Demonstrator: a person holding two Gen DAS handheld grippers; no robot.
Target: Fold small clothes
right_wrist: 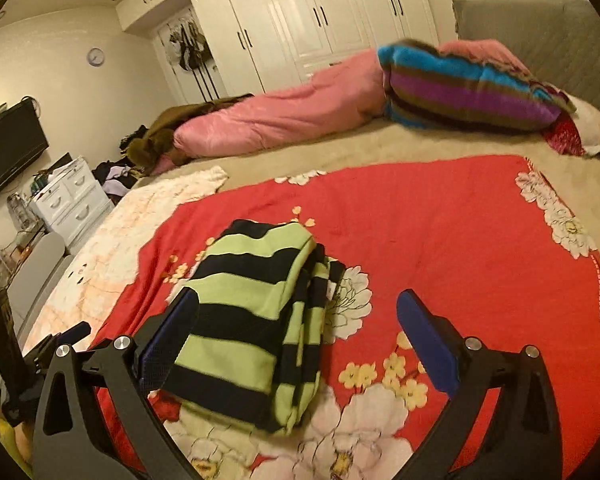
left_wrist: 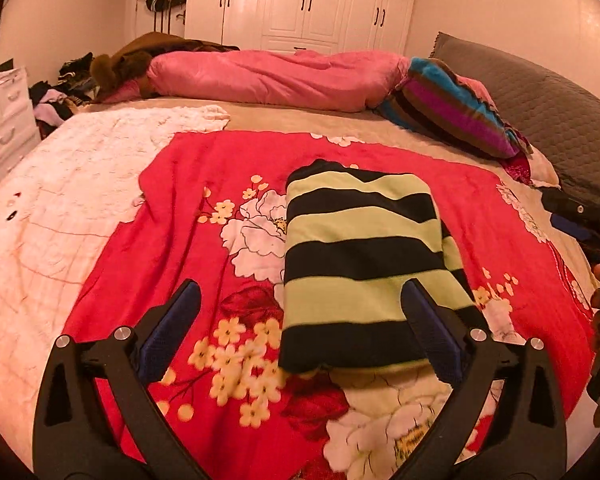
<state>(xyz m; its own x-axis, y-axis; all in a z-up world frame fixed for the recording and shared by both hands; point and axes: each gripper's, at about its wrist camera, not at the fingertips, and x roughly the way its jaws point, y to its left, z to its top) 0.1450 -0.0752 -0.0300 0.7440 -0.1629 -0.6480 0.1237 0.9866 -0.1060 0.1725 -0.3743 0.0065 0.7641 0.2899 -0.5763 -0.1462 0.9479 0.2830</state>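
A green-and-black striped garment (left_wrist: 360,264) lies folded into a narrow rectangle on the red floral blanket (left_wrist: 204,168). My left gripper (left_wrist: 300,300) is open above the blanket; its right finger overlaps the garment's near right part. In the right wrist view the same folded garment (right_wrist: 256,320) lies on the red blanket (right_wrist: 440,240), showing layered edges on its right side. My right gripper (right_wrist: 298,308) is open and empty; its left finger stands in front of the garment's near left edge. The other gripper (right_wrist: 66,336) shows at the far left.
A pink duvet (left_wrist: 268,76) and a striped multicolour pillow (left_wrist: 452,108) lie at the far side of the bed. A grey headboard (left_wrist: 548,100) is at right. A white blanket (left_wrist: 72,184) covers the left. White drawers (right_wrist: 70,200), a television (right_wrist: 8,148) and wardrobes (right_wrist: 300,16) stand beyond.
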